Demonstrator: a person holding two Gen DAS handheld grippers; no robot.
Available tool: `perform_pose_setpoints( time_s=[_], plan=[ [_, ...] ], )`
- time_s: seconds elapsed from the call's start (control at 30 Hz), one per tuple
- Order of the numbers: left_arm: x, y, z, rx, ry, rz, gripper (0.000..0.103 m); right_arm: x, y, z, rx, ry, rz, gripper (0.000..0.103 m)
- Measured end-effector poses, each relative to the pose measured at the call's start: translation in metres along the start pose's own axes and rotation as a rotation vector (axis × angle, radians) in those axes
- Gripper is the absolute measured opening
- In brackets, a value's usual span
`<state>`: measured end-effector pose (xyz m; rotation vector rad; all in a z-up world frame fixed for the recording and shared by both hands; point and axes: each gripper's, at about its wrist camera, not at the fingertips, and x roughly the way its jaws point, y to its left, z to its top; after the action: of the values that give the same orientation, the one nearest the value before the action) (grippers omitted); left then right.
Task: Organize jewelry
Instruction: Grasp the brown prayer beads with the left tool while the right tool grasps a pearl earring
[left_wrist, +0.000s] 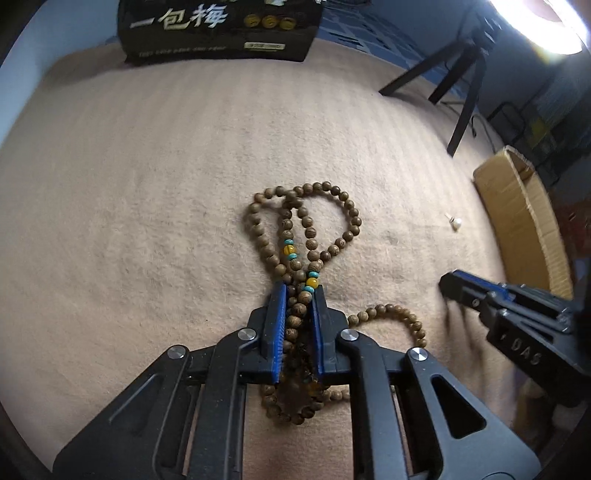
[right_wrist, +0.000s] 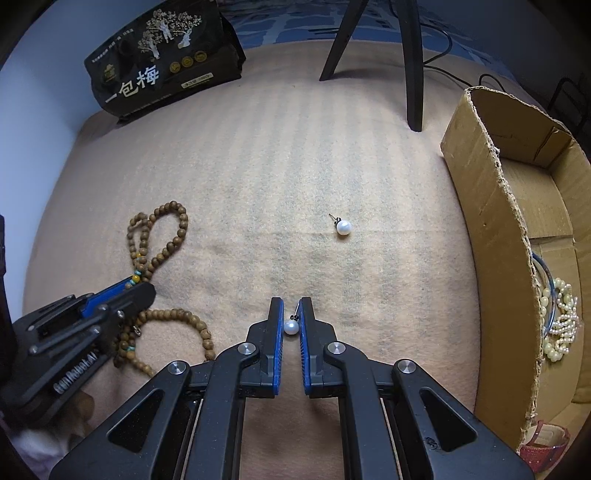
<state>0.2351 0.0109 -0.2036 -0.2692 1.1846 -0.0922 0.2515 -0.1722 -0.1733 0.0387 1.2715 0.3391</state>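
A long strand of brown wooden beads with yellow and turquoise beads lies looped on the beige blanket. My left gripper is shut on the bunched middle of the strand, which shows again in the right wrist view as the wooden beads beside the left gripper. My right gripper is shut on a pearl stud earring, pinched between the blue pads. A second pearl earring lies loose farther ahead, small in the left wrist view as the earring. The right gripper sits to the right of the beads.
An open cardboard box stands at the right with a pearl necklace and a bangle inside. A black snack bag lies at the far left, and black tripod legs stand at the blanket's far edge.
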Motion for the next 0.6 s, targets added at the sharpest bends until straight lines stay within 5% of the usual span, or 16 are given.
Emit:
perform_pose_setpoints(
  time_s=[0.17, 0.6],
  plan=[
    [-0.009, 0.012, 0.004, -0.032, -0.012, -0.032, 0.004, -0.004, 0.001, -0.001, -0.001, -0.012, 0.006, 0.006],
    [-0.07, 0.005, 0.003, -0.037, -0.109, -0.117, 0.004, -0.052, 0.003, -0.003, -0.029, -0.107, 0.046, 0.006]
  ],
)
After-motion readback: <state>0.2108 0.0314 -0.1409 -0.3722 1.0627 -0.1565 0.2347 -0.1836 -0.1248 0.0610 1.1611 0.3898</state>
